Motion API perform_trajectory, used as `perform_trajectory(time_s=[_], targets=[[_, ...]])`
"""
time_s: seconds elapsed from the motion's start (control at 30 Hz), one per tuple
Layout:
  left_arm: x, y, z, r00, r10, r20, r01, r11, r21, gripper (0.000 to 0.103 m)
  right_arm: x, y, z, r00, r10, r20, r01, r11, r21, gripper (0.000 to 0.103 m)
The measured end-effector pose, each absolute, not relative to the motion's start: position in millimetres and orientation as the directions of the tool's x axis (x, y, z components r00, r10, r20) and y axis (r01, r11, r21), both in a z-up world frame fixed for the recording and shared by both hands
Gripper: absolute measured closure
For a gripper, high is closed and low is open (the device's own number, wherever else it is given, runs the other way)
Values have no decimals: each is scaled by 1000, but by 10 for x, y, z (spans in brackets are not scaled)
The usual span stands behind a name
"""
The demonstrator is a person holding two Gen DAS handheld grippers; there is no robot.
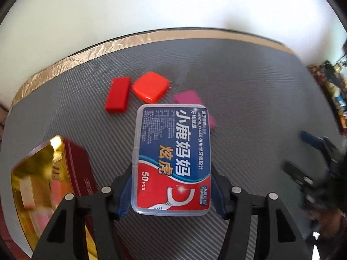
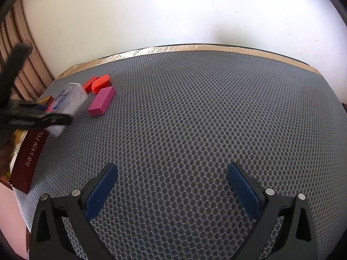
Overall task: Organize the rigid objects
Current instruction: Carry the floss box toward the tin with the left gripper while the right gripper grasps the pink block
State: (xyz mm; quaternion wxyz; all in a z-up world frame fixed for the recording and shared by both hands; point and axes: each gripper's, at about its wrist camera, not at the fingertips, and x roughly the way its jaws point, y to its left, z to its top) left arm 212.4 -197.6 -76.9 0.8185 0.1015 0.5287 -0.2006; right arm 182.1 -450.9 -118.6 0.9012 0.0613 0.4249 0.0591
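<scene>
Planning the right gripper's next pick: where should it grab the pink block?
Across the two long sides of the pink block, from above. It lies flat, narrow across, both long sides free. The orange case crowds its far end.

Apparently a home room: grey honeycomb-mesh counter [image 2: 195,119] against plain white wall [image 2: 151,17]; beige ribbed radiator-like panel [image 2: 26,73] left of it.

Left gripper [image 1: 172,186] tilted steeply down, blue pads clamped on both long sides of the floss box [image 1: 172,158]. Right gripper [image 2: 172,191] angled down over the mat, jaws spread wide, nothing between the pads.
</scene>
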Motion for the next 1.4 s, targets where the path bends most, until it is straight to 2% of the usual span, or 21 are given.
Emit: perform_trajectory(time_s=[0.2,0.43,0.63,0.83,1.03,1.17,1.33,1.4], targets=[[1522,-1894,-589,334,-313,-889,426,891,-153,41,1853,-4438,-1200,629,145,-764,-53,988,143,2],[1036,-1669,-392,332,-351,-876,369,903,-221,41,1895,-4341,-1225,616,113,-780,-54,993,101,1],[771,-1233,-193,399,-308,-864,285,937,-202,41,1949,-4194,-1249,601,67,-796,-55,998,43,0],[536,-766,-33,465,-242,-851,210,965,-160,41,2081,-3930,-1061,621,174,-764,-88,984,153,1],[442,-315,-54,479,-206,-853,122,978,-168,41,2441,-3357,-952,602,222,-767,-179,974,141,2],[478,-166,-103,479,-202,-855,99,979,-176,41,2751,-3104,-987,579,210,-788,-182,975,126,8],[508,16,-140,487,-189,-853,77,982,-174,41,2997,-2994,-1073,559,161,-813,-153,984,90,9],[502,100,-139,489,-189,-851,68,981,-179,41,3067,-3004,-1104,548,156,-822,-150,985,87,14]])
